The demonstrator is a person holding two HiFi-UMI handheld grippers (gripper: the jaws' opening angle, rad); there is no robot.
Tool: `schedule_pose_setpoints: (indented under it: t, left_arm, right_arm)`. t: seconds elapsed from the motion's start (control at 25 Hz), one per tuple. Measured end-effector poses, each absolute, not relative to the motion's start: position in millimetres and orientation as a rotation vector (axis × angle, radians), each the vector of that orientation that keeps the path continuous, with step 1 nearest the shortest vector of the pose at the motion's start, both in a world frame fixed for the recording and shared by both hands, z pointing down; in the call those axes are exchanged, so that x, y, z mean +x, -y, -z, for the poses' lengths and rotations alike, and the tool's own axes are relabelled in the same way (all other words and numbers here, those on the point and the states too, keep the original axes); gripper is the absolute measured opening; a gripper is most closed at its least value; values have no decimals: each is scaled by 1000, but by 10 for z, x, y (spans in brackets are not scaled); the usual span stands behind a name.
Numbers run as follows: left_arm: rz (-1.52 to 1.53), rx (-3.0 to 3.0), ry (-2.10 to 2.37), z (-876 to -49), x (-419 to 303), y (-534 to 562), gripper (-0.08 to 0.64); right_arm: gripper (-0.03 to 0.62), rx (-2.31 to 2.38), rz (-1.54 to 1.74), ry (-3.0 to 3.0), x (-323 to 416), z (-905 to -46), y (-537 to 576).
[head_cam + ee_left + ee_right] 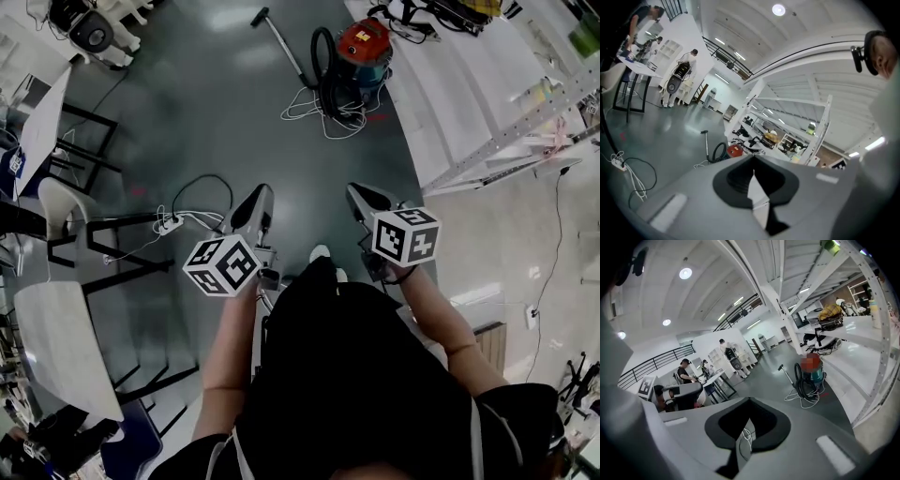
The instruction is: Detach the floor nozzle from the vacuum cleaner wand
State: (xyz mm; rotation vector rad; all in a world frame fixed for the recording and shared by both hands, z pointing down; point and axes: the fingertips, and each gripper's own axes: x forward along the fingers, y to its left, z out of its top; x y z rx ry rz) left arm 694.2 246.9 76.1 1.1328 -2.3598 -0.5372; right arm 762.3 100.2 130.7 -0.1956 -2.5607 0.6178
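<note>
The vacuum cleaner [363, 49], red on top with a teal body, stands on the grey floor far ahead of me. Its black hose [323, 66] curls beside it. The metal wand [289, 52] lies on the floor and ends in the floor nozzle [260, 14]. Both grippers are held at waist height, well short of the vacuum. My left gripper [258, 195] is shut and empty, as is my right gripper [357, 192]. The left gripper view shows the vacuum [735, 151] and nozzle [704, 132] small in the distance. The right gripper view shows the vacuum [812, 369] and wand [788, 376] too.
A white cord [314, 114] loops on the floor by the vacuum. A power strip with cables [170, 223] lies at the left, near black-legged tables [56, 323] and a white chair [58, 202]. White shelving [487, 94] runs along the right. People work at tables [689, 376] far off.
</note>
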Motion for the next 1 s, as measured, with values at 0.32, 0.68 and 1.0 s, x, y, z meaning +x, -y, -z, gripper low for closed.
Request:
schedule_pose_setpoints:
  t: [0.32, 0.68, 1.0]
  left_arm:
    - [550, 1071, 2407, -881, 6631, -2668, 11]
    - [532, 1129, 2362, -988, 5918, -2768, 11]
    - [451, 1138, 2331, -1133, 4828, -3490, 11]
  right_arm:
    - [-3, -200, -589, 2567, 7395, -1384, -1024]
    - [-2, -153, -561, 2533, 6714, -1492, -1194]
    - [-2, -177, -546, 2520, 5341, -1589, -1880]
